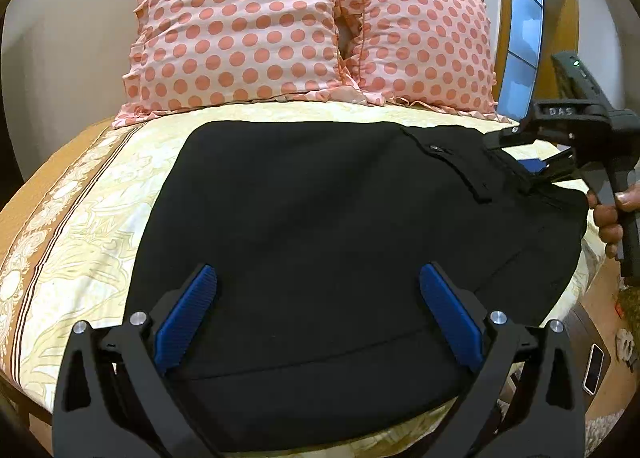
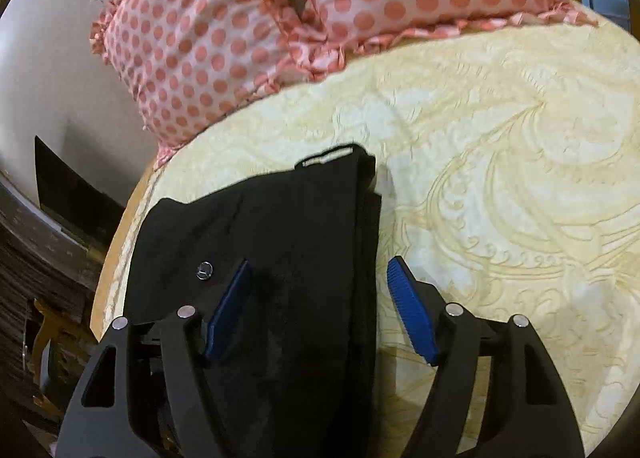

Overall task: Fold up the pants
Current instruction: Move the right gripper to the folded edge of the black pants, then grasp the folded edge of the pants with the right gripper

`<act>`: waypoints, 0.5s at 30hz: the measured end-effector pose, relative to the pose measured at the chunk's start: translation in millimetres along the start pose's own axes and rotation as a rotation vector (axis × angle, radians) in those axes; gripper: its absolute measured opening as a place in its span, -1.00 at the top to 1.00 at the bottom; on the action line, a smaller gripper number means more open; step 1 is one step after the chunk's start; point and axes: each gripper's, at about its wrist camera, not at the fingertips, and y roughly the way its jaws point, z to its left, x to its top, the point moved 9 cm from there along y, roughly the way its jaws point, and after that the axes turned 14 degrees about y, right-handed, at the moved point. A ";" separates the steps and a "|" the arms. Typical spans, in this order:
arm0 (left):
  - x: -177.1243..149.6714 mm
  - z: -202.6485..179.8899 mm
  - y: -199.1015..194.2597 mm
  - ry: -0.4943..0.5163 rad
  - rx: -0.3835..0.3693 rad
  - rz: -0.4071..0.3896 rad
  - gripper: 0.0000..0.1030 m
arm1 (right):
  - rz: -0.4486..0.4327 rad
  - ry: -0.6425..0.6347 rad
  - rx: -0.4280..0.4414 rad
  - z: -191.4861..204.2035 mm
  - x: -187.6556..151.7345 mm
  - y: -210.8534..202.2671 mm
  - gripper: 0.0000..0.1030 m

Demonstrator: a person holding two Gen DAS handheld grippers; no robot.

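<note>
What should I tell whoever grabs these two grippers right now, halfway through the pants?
Left gripper: open, over the near edge of the black pants, holding nothing.
Right gripper: open, at the waistband end by the metal button; cloth lies between its pads, but they are not pressing it.
The pants lie on the yellow bedspread in front of the polka-dot pillows, already folded into a compact block.
Left to do: probably one more fold, or just smoothing; I cannot tell which.

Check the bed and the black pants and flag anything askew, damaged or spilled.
Nothing stands out. The folded black fabric pants lie flat on the yellow patterned bedsheet, with no stains or tears visible, and the two pink polka-dot pillows sit side by side at the head.
</note>
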 end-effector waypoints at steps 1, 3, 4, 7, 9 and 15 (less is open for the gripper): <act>-0.1 -0.3 0.0 0.000 0.000 -0.001 -0.97 | 0.011 0.006 0.000 -1.5 -1.7 3.0 -0.37; -0.6 -0.7 -0.1 0.002 0.000 -0.003 -0.97 | 0.022 0.004 0.010 -3.2 -3.6 4.2 -0.35; -0.7 -1.0 -0.1 0.002 0.000 -0.004 -0.97 | 0.031 -0.002 0.017 -2.2 -5.3 3.9 -0.35; -0.5 -1.6 -0.1 0.001 0.000 -0.003 -0.97 | 0.040 -0.050 0.009 2.1 -10.2 4.1 -0.35; -0.5 -1.8 -0.1 0.001 0.000 -0.003 -0.97 | 0.035 -0.081 0.002 3.3 -12.2 4.1 -0.33; -0.3 -1.8 0.0 0.001 0.000 -0.002 -0.97 | -0.034 -0.195 -0.032 7.6 -15.7 -1.8 0.10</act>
